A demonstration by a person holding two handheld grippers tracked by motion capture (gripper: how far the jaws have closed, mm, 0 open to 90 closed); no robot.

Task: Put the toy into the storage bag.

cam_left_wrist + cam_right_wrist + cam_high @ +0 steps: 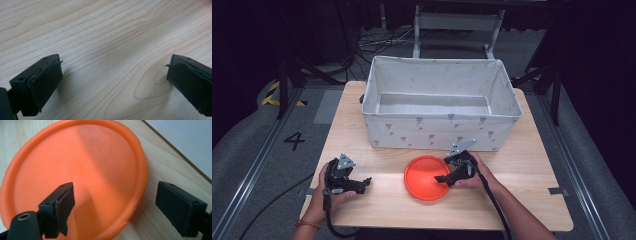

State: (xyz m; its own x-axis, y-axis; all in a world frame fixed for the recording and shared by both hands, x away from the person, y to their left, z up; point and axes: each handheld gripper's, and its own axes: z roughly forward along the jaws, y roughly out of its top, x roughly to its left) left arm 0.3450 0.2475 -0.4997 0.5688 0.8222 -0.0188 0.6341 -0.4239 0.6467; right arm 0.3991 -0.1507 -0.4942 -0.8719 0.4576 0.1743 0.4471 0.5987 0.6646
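Right gripper view: right gripper (115,207) fingers spread wide, straddling the orange plate's (75,175) near-right rim; left gripper (354,184) wide, idle.

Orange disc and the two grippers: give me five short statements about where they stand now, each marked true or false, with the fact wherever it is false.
1. The orange disc lies on the wooden table, in front of the fabric bin. True.
2. The right gripper is clamped on the disc. False: its jaws stand open, straddling the disc's rim.
3. The left gripper holds a cup. False: its open jaws have bare table between them.
4. The bin looks empty inside. True.
5. The disc sits inside the bin. False: it lies on the table outside it.
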